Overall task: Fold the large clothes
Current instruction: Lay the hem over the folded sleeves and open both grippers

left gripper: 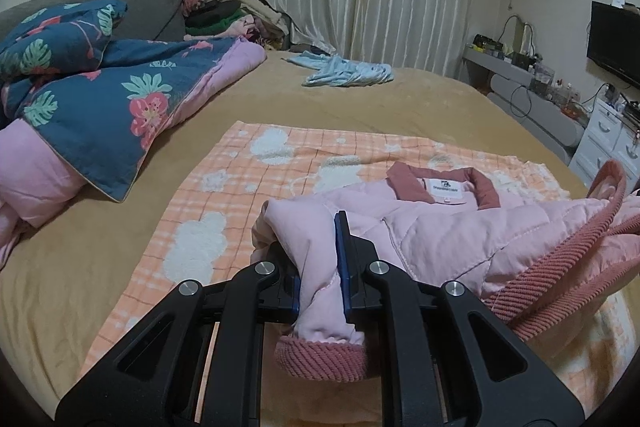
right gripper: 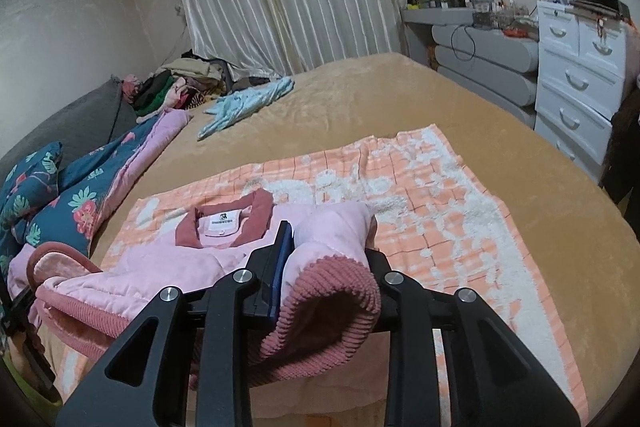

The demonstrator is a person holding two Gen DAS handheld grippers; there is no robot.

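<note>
**Pinching both sleeves of the pink jacket over the bed**

Holding a sleeve each, the two grippers point forward and slightly downward across the tan-covered bed (left gripper: 400,99). The left gripper (left gripper: 318,259) has its jaws closed tight on a bunched sleeve of the pale pink quilted jacket with dusty-rose ribbed cuffs and collar (left gripper: 440,227); the cuff hangs out just behind the jaws, and the jacket body spreads to their right, collar ahead and to the right. The right gripper (right gripper: 328,243) has its jaws clamped on the other sleeve, a thicker wad of fabric that keeps them a little apart; its ribbed cuff folds back over the linkage just behind the jaws, and the jacket body lies to their left.

Under and ahead of both pairs of jaws lies an orange-and-white checked fleece blanket (right gripper: 440,227), spread flat on the bed. Far ahead rests a crumpled light blue garment (left gripper: 348,73). Well to the left of the jaws sits a navy floral quilt with pink lining (left gripper: 100,95).
</note>
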